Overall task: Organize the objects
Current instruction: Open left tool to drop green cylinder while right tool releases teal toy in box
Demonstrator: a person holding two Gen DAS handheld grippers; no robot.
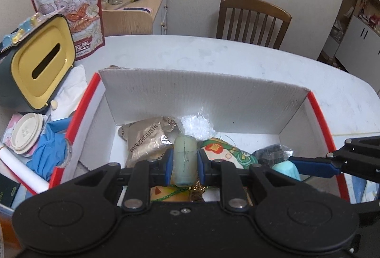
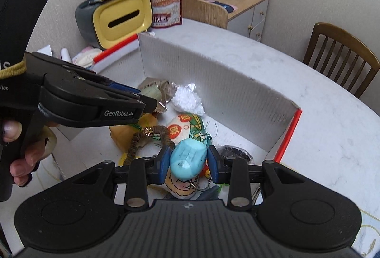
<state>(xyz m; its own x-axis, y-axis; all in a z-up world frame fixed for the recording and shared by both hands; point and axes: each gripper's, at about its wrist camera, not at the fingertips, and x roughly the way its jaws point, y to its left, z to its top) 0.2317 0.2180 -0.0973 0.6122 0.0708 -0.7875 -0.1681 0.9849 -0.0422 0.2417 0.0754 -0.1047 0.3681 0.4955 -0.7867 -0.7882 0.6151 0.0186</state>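
Blue-padded left gripper clamped a pale green cylinder while the right gripper clamped a turquoise egg-shaped object, both above the cardboard box.

A home dining corner: wooden chair, white table, cluttered jar-topped sideboard, tissue box.

Black plastic tool w/ blue pads, silver screws ("GenRobot.AI" on side)
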